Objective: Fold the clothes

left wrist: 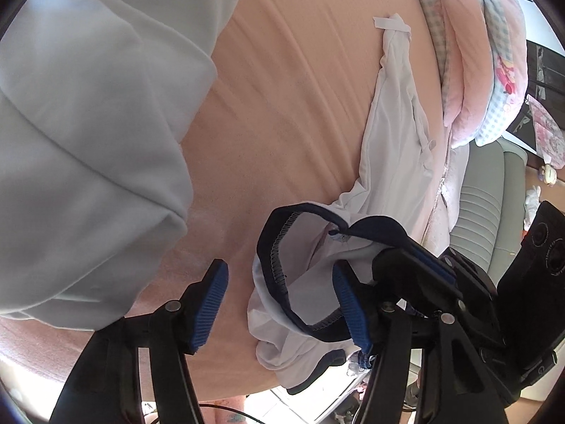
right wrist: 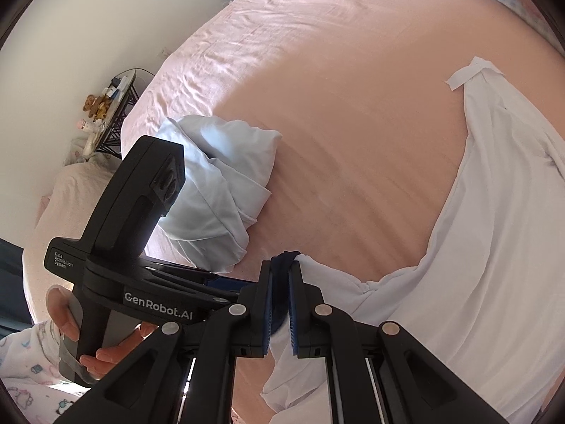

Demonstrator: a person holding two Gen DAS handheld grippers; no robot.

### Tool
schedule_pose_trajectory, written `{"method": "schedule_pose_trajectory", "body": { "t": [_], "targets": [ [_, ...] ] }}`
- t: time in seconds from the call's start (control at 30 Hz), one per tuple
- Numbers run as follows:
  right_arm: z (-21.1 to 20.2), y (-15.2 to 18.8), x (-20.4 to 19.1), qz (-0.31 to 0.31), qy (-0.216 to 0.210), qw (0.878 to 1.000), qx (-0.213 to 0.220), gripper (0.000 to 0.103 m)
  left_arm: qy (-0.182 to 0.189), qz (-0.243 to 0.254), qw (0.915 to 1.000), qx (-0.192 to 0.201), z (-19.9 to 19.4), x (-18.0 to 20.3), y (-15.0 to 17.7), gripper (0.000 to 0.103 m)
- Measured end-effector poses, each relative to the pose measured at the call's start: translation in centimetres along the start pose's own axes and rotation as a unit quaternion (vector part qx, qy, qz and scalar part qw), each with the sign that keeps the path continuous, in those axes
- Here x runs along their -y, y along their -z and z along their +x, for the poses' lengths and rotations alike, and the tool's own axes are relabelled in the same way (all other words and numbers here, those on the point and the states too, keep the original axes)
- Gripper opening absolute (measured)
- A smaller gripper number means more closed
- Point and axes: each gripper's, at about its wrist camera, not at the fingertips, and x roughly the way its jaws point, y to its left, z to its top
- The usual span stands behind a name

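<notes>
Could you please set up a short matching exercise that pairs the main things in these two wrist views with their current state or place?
Things:
1. left gripper
2. right gripper
3. white garment with a dark navy collar
4. pale blue bundled garment

States or places:
A. lying bunched on the pink bed sheet, touched by neither gripper
B. shut on the navy collar
C. blue pads apart, clamped on nothing
D. stretched across the bed, pinched at its collar

Pairs: 1-C, 2-B, 3-D, 4-A
</notes>
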Motion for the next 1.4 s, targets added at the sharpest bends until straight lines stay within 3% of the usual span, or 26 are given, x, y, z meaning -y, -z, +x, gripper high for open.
{"method": "schedule_pose_trajectory", "body": {
  "t": [0.2,0.33,0.5,0.6,0.73,0.97,1.27,1.4],
  "targets": [
    [-0.1,0.0,0.6,0.01,-0.007,1.0,0.003,0.006,-0.016,0.012,0.9998,-0.008,0.5,0.4,0.3,0.052],
    [-0.7,-0.2,0.7,0.017,-0.013,1.0,0.012,0.006,-0.041,0.004,0.9992,-0.006,0.6,0.1,0.5,0.02],
    [0.0,-0.4,0.1,0.007,0.001,1.0,0.006,0.006,-0.061,0.005,0.9981,-0.009,0.4,0.1,1.0,0.017],
    [0.8,-0.3,-0.3,0.006,0.0,1.0,0.0,0.006,-0.102,0.009,0.9947,0.002,-0.2,0.2,1.0,0.012],
    [1.1,-0.6,-0.9,-0.005,0.005,1.0,0.001,0.006,-0.121,0.014,0.9925,0.006,-1.2,0.6,1.2,0.011],
    [0.9,-1.8,-1.5,-0.002,0.016,1.0,0.004,0.006,-0.114,0.019,0.9933,0.005,-2.2,0.9,1.0,0.009],
    [1.4,-3.4,-2.7,-0.004,0.045,0.999,-0.005,0.006,-0.101,0.035,0.9937,0.036,-3.8,1.2,2.1,0.004],
    [0.9,-4.2,-3.1,-0.005,0.037,0.999,0.008,0.006,-0.107,0.041,0.9919,0.055,-5.8,1.9,0.2,0.005]
  ]
}}
